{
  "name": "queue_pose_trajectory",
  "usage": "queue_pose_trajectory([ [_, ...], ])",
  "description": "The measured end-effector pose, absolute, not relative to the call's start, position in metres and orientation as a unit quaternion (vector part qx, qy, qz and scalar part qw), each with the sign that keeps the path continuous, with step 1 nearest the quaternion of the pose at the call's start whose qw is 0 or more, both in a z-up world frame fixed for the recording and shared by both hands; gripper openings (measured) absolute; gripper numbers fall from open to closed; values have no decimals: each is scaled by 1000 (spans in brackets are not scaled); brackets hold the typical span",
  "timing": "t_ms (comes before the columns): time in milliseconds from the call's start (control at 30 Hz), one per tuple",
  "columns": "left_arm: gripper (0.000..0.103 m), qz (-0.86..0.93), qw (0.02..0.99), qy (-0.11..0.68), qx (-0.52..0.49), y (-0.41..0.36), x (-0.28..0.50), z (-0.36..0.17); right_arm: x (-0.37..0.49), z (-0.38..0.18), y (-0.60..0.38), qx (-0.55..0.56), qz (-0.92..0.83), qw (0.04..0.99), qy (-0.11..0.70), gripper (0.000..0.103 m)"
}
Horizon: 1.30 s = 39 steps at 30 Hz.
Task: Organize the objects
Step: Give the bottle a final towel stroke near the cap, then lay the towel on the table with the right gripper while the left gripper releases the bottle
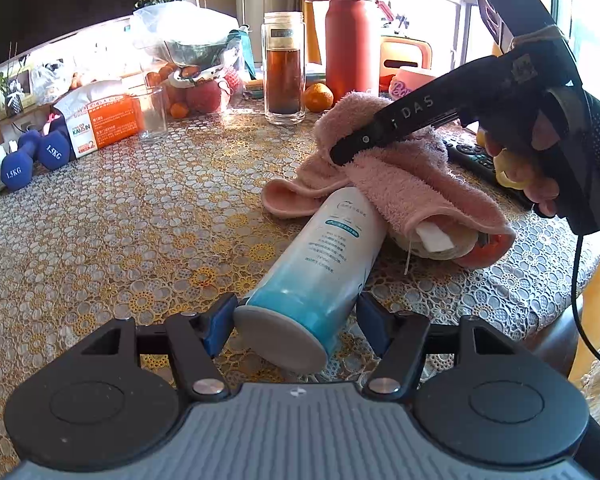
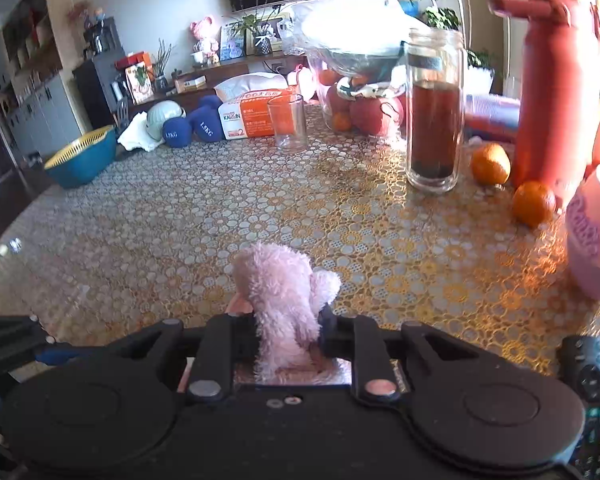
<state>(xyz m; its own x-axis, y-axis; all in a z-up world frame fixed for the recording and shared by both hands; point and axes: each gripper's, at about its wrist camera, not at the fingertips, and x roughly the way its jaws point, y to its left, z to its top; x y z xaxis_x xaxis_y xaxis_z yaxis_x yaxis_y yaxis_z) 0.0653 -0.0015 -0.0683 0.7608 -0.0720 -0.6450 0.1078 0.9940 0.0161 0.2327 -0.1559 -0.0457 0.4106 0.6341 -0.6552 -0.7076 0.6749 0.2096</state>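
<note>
On the round table (image 1: pixel 148 216), spread with a lace-patterned cloth, a clutter of household things is seen along the far side: a tall red flask (image 1: pixel 352 40), a glass tea bottle (image 1: pixel 283 68), a tissue box (image 1: pixel 104 120), blue dumbbells (image 1: pixel 36 158) and a few oranges. Nearer, a pink towel (image 1: pixel 404 176) lies bunched over what looks like a roll of something, though its nature cannot be made out, and a white-and-blue bottle (image 1: pixel 320 264) is lying on its side with its neck end under the towel's edge.

The bottle's base is bracketed by the left gripper (image 1: pixel 296 316) — its blue pads sit close at either side, and the bottle appears to be held between them. A tuft of the pink towel is pinched in the right gripper (image 2: pixel 286 330), whose jaws are nearly closed on the fabric.

The step in hand is judged to be the separating of towel and bottle, so that each can be put in its place. For the next move, the towel would need to be lifted clear of the bottle's neck before either is carried off — otherwise the bottle may be dragged or rolled along with it.
</note>
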Motion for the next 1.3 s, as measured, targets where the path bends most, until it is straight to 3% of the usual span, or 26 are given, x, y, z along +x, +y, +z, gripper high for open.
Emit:
queue_pose_trajectory([
  [300, 66, -42, 940, 335, 53, -9, 65, -69, 241, -61, -202, 105, 407, 809, 412, 22],
  [467, 66, -40, 940, 336, 45, -8, 65, -69, 232, -64, -218, 132, 400, 807, 414, 21],
  [600, 65, -38, 939, 339, 38, -6, 68, -68, 220, -64, -221, 96, 401, 810, 418, 21],
  [900, 65, -29, 937, 347, 24, -2, 83, -67, 181, -47, -213, -100, 371, 843, 375, 21],
  [1133, 65, -22, 935, 352, 23, -2, 86, -66, 166, -49, -226, -152, 317, 865, 358, 22],
  [1300, 65, -19, 934, 355, 21, -2, 86, -66, 162, -49, -242, -121, 298, 878, 354, 27],
])
